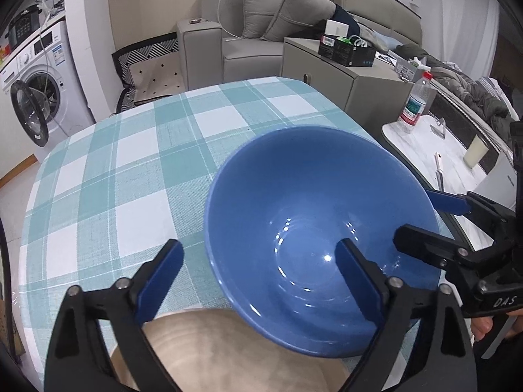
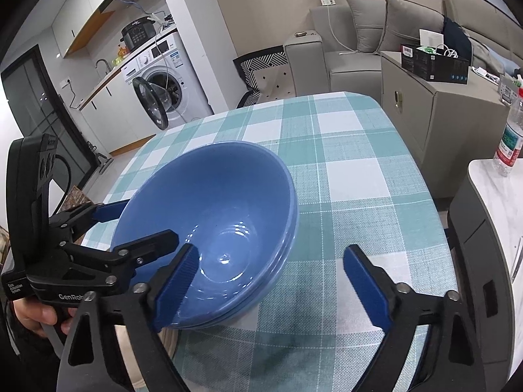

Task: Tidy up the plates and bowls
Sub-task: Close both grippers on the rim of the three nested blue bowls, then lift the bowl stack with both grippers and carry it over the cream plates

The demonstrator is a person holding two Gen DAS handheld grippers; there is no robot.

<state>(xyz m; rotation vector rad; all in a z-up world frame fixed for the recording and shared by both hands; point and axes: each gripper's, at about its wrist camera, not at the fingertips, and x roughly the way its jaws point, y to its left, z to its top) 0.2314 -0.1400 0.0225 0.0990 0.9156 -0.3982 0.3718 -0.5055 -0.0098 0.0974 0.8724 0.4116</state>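
Gleaming glossy blue bowls, nested

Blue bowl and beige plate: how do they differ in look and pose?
The blue bowl is deep and glossy; the beige plate looks flat and matte. The bowl's edge overlaps the plate, which shows only in part. Both are round and lie on the checked tablecloth.
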